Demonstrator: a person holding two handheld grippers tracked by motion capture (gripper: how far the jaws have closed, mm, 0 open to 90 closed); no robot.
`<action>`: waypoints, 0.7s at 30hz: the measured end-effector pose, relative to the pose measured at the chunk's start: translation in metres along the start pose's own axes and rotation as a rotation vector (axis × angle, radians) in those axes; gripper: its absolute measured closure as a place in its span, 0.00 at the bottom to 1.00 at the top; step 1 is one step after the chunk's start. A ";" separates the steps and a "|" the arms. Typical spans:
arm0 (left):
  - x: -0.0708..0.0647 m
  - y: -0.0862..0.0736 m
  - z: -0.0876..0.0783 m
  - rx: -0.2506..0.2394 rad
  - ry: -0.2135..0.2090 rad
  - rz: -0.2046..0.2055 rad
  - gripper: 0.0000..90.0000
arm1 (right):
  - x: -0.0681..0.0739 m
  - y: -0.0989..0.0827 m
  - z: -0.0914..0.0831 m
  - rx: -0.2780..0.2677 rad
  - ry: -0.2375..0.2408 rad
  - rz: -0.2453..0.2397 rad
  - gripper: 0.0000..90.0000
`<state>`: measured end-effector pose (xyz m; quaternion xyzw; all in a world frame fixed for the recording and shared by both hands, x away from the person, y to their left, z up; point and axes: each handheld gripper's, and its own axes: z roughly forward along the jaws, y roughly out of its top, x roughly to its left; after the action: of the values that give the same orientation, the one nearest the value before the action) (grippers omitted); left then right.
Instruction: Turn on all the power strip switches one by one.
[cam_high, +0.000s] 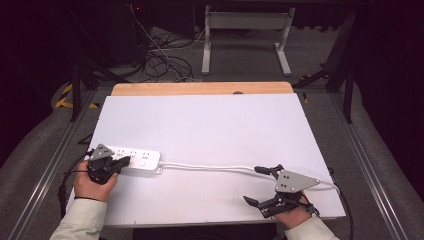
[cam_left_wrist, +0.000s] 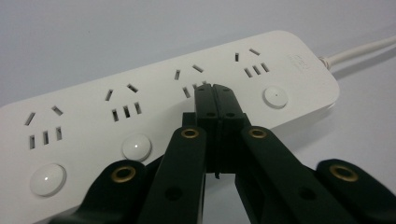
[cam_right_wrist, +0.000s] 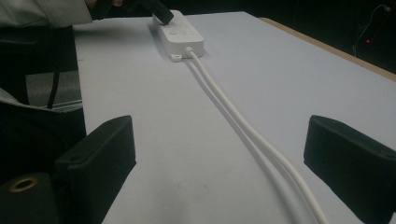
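Pressing closed jaws down on a white power strip (cam_high: 134, 161), a person's left gripper (cam_high: 121, 162) pins the strip near the left front of a white table (cam_high: 210, 125). Seen through the left gripper view, the two black jaws meet flush with nothing between them, their tips resting on the strip's (cam_left_wrist: 187, 107) top face just beside a socket, between two round buttons. Across the table, the right gripper (cam_high: 264, 186) stands wide open near the front right edge, empty, with the strip's white cord (cam_high: 210, 167) running level toward it. From the right gripper view, that cord (cam_right_wrist: 243, 130) passes between the spread jaws without touching either.

By the look of it, the step in hand is steadying the strip while the other hand readies to take the cord. That next move would call for lowering the open jaws around the cord and closing on it squarely, while the left keeps its pressure so the strip does not slide.
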<state>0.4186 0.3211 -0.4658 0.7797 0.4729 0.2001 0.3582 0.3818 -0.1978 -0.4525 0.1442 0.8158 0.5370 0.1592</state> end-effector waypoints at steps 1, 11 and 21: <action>-0.001 0.000 0.000 -0.001 -0.003 -0.003 1.00 | 0.000 0.000 0.000 0.000 0.000 0.000 0.10; -0.001 0.000 0.002 -0.001 -0.002 0.004 1.00 | 0.000 0.000 0.000 0.002 0.002 0.003 0.10; -0.001 -0.001 0.004 -0.006 -0.005 -0.007 1.00 | 0.000 0.000 0.001 0.003 0.001 0.003 0.10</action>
<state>0.4201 0.3191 -0.4685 0.7774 0.4742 0.1981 0.3626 0.3821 -0.1968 -0.4530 0.1455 0.8165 0.5360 0.1578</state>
